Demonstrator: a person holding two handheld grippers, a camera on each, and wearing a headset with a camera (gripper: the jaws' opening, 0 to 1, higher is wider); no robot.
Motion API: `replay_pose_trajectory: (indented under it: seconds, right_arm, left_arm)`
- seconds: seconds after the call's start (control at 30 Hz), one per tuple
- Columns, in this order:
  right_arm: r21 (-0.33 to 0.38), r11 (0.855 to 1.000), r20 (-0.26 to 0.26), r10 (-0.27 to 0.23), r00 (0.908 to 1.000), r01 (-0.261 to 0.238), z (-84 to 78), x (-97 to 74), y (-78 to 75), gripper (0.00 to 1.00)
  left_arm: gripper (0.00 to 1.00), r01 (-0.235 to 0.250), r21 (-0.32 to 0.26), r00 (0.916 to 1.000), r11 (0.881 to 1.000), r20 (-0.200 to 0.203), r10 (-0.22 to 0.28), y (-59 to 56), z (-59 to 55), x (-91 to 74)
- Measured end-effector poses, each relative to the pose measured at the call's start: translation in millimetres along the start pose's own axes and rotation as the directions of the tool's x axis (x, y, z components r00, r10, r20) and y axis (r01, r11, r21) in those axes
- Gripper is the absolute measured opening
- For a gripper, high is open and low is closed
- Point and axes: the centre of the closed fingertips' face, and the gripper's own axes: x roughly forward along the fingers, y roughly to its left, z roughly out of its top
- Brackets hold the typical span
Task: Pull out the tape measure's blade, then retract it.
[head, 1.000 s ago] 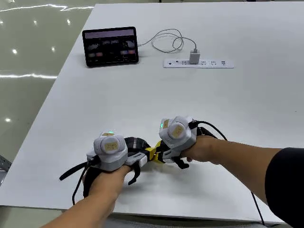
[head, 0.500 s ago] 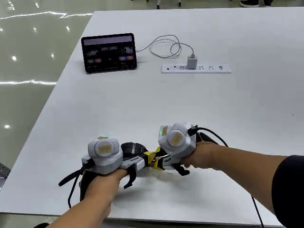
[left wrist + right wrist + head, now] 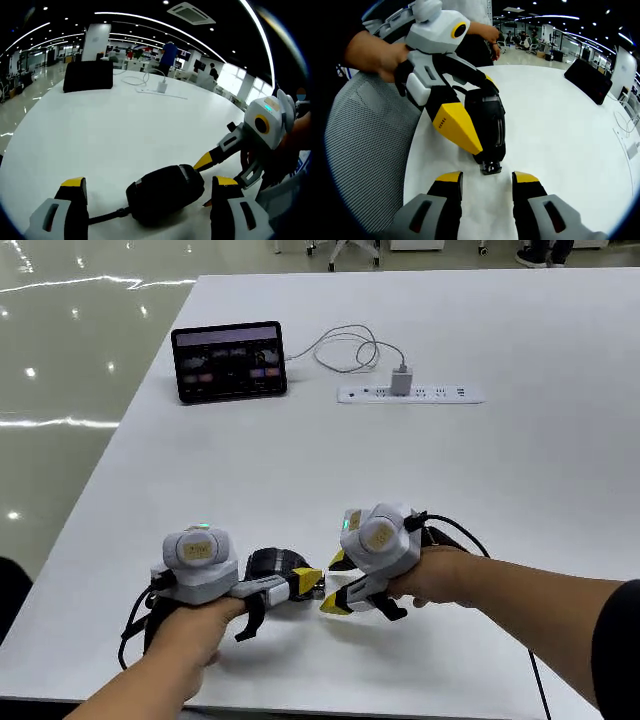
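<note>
Just inside the near edge of the smooth white table (image 3: 400, 470), the rounded black tape measure (image 3: 270, 565) lies between the spread, yellow-tipped jaws of the left gripper (image 3: 150, 182). The right gripper (image 3: 487, 176) holds its jaws apart at the blade end; bare tabletop stretches beyond.

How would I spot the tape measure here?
On the white table, look near the front edge, between the left gripper and the right gripper. The tape measure is the rounded black case there, unlike the flat tablet and white power strip farther back.
</note>
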Motion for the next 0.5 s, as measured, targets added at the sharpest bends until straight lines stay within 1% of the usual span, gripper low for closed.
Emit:
replay_pose_trajectory:
  seconds: [0.03,0.07,0.1,0.13,0.17,0.2,0.23,0.27,0.3,0.37,0.43,0.47,0.5]
  right_arm:
    - [0.009,1.000,0.014,-0.007,0.9999,0.007,0.4,-2.3,-0.4,0.36]
    - [0.012,1.000,0.017,-0.008,0.9998,0.008,0.2,-3.1,-0.3,0.37]
    - [0.024,1.000,0.024,-0.011,0.9996,0.011,-1.2,-4.9,-0.7,0.38]
    - [0.046,0.999,0.029,-0.016,0.9995,0.015,-4.1,-6.1,-1.8,0.39]
    - [0.063,0.998,0.027,-0.022,0.9994,0.020,-6.8,-7.0,-3.2,0.41]
    - [0.076,0.997,0.028,-0.031,0.9991,0.029,-9.8,-8.7,-5.5,0.42]
    - [0.081,0.996,0.030,-0.040,0.9987,0.038,-11.5,-10.4,-7.1,0.43]
    - [0.087,0.995,0.034,-0.047,0.9983,0.044,-12.4,-12.2,-7.8,0.43]
    - [0.098,0.994,0.040,-0.059,0.9975,0.054,-13.8,-15.3,-9.6,0.44]
    - [0.122,0.990,0.053,-0.080,0.9954,0.073,-16.0,-21.0,-12.2,0.45]
    - [0.134,0.988,0.061,-0.088,0.9942,0.080,-18.9,-25.6,-13.8,0.45]
    - [0.143,0.986,0.063,-0.097,0.9932,0.087,-21.5,-29.1,-14.9,0.46]
    - [0.150,0.984,0.065,-0.103,0.9926,0.092,-22.9,-31.7,-15.7,0.46]
  left_arm:
    - [1.00,0.034,0.012,0.9993,0.999,0.013,-0.034,-4.1,3.1,-0.4]
    - [1.00,0.041,0.021,0.9991,0.999,0.010,-0.041,-4.8,2.8,-0.2]
    - [1.00,0.070,0.049,0.9975,0.996,-0.005,-0.070,-8.3,0.6,-0.1]
    - [1.00,0.112,0.020,0.9926,0.994,-0.049,-0.111,-14.3,-7.8,-1.0]
    - [1.00,0.113,0.040,0.9916,0.993,-0.067,-0.111,-11.9,-11.5,-0.5]
    - [1.00,0.123,0.085,0.9901,0.989,-0.078,-0.117,-11.4,-13.6,-0.8]
    - [1.00,0.134,0.099,0.9888,0.986,-0.079,-0.126,-12.8,-14.1,-1.6]
    - [1.00,0.137,0.101,0.9880,0.985,-0.086,-0.128,-12.9,-15.0,-2.1]
    - [1.00,0.147,0.116,0.9869,0.982,-0.083,-0.138,-13.8,-14.7,-3.1]
    - [1.00,0.153,0.139,0.9874,0.978,-0.062,-0.145,-13.4,-11.5,-4.8]
    - [1.00,0.181,0.128,0.9822,0.975,-0.073,-0.173,-17.4,-12.2,-7.5]
    - [1.00,0.187,0.139,0.9813,0.973,-0.071,-0.179,-18.2,-11.7,-8.5]
    - [1.00,0.189,0.157,0.9810,0.969,-0.074,-0.180,-16.5,-12.5,-8.0]
